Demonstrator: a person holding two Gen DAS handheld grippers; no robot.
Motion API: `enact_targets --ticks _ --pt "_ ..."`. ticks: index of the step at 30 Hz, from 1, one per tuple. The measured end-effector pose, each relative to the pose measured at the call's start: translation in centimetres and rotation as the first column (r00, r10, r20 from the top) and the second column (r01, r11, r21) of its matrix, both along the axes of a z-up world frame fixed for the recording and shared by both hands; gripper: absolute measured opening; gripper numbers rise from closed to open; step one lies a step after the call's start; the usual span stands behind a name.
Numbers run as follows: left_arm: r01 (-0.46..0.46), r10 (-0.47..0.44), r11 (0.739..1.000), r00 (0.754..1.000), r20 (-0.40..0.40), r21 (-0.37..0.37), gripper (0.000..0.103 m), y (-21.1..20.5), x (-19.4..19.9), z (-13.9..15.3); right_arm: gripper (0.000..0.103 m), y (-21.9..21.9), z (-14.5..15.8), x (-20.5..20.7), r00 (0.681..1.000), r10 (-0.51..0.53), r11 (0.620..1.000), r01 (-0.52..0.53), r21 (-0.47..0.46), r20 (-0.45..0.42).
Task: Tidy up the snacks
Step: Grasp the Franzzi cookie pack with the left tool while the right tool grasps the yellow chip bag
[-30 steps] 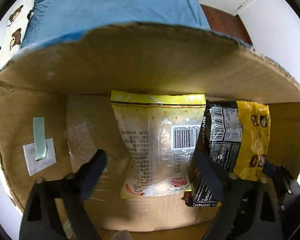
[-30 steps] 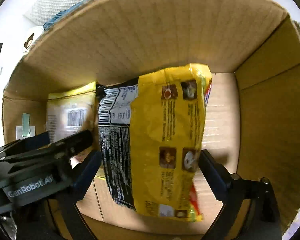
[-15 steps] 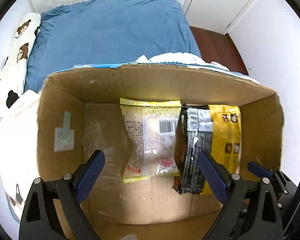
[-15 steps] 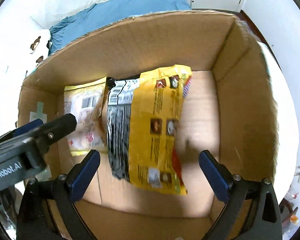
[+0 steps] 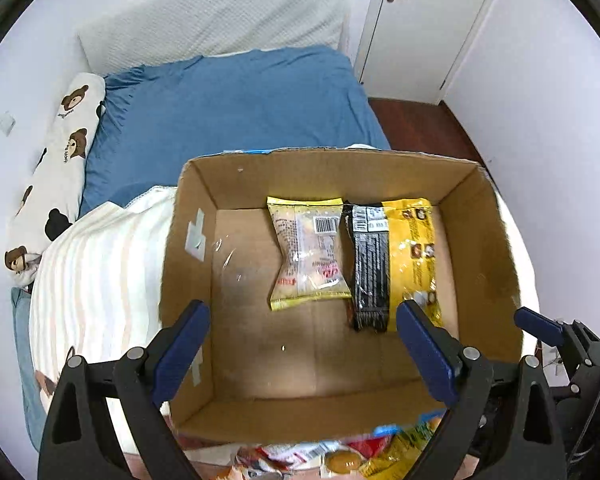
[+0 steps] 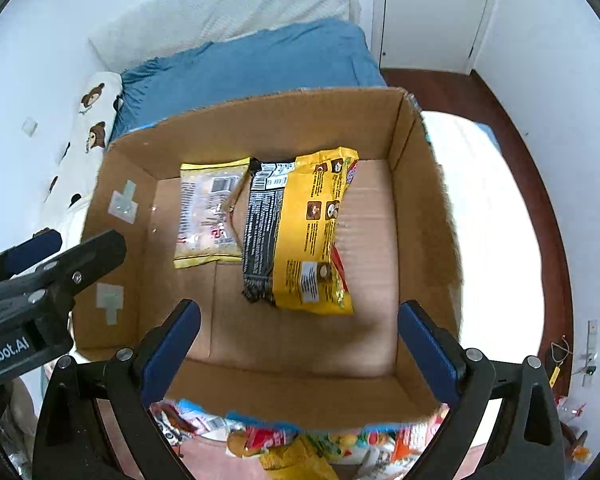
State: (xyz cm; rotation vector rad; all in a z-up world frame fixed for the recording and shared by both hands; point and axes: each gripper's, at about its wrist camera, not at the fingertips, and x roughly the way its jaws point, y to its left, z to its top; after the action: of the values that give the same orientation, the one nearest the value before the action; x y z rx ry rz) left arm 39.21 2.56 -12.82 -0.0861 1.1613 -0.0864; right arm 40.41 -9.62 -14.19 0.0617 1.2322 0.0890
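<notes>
Both sets of jaws wide apart and empty above the open brown cardboard box (image 5: 488,240), at risk of snagging its near wall, low in frame, reaching for the loose heap of colourful snack packets (image 6: 300,444) below.

In the box (image 5: 188,240), centre frame, two snack bags (image 5: 308,256) (image 5: 396,264) lie side by side; loose snacks (image 6: 300,444) below it.

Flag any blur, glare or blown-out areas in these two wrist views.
Left wrist view: open brown cardboard box sharp, glare on the clear tape inside it, loose snack packets at the bottom edge smeared. Right wrist view: white cloth right of the box blown out, near packets blurred.
</notes>
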Motion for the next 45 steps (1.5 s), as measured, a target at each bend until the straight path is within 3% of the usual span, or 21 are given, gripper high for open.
enact_targets --ticks 9,14,17,21,24,31,33,34,38,39,42,43,45 --pt "-0.023 0.025 0.999 0.999 0.045 -0.03 0.096 1.5 -4.9 2.5 0.101 0.2 1.7 -4.4 0.999 -0.009 0.997 0.006 0.071 0.043" --pt "-0.043 0.043 0.999 0.998 0.045 0.008 0.096 3.1 -9.5 1.9 0.101 -0.4 -1.0 -8.4 0.999 -0.027 0.985 0.032 0.167 -0.033" --pt "-0.053 0.053 0.996 0.999 0.003 0.065 0.096 4.4 -12.9 -0.6 0.101 -0.6 -4.5 -11.1 0.992 -0.032 0.971 0.06 0.231 -0.123" --pt "-0.03 0.046 0.994 0.987 -0.155 0.108 0.096 6.3 -17.5 -6.5 0.101 -1.0 -9.0 -14.7 0.972 -0.05 0.958 0.111 0.263 -0.229" --pt "-0.009 0.046 0.991 0.959 -0.279 0.134 0.096 7.3 -20.7 -11.4 0.101 -2.4 -11.9 -16.7 0.951 -0.099 0.943 0.184 0.276 -0.294" --pt "0.047 0.021 0.989 0.892 -0.451 0.139 0.095 7.1 -24.2 -19.9 0.095 -3.9 -16.5 -17.6 0.902 -0.204 0.901 0.326 0.288 -0.381" --pt "0.034 0.019 0.994 0.882 -0.471 0.106 0.084 6.8 -24.1 -21.4 0.09 -4.0 -17.9 -17.2 0.883 -0.254 0.875 0.384 0.295 -0.395" --pt "0.025 0.024 0.995 0.881 -0.473 0.096 0.065 6.7 -24.1 -21.7 0.088 -4.0 -18.5 -16.8 0.873 -0.279 0.862 0.412 0.296 -0.401" --pt "-0.08 0.081 0.997 0.879 -0.47 0.023 0.06 7.1 -23.4 -22.1 0.065 -4.0 -21.2 -15.9 0.83 -0.351 0.829 0.491 0.268 -0.434" --pt "-0.097 0.088 0.995 0.878 -0.471 0.005 0.06 7.1 -23.2 -22.1 0.056 -4.0 -21.8 -15.8 0.828 -0.35 0.838 0.486 0.247 -0.438" --pt "-0.125 0.096 0.992 0.879 -0.467 -0.03 0.06 6.9 -23.0 -21.7 0.052 -3.3 -21.8 -15.7 0.869 -0.261 0.893 0.384 0.237 -0.421" --pt "-0.128 0.096 0.991 0.879 -0.468 -0.036 0.06 6.9 -22.9 -21.6 0.052 -2.4 -21.4 -15.6 0.895 -0.168 0.936 0.277 0.218 -0.413" --pt "-0.139 0.1 0.989 0.873 -0.476 -0.047 0.06 7.1 -22.9 -21.8 0.052 -1.4 -20.9 -16.1 0.911 -0.058 0.973 0.143 0.181 -0.408"
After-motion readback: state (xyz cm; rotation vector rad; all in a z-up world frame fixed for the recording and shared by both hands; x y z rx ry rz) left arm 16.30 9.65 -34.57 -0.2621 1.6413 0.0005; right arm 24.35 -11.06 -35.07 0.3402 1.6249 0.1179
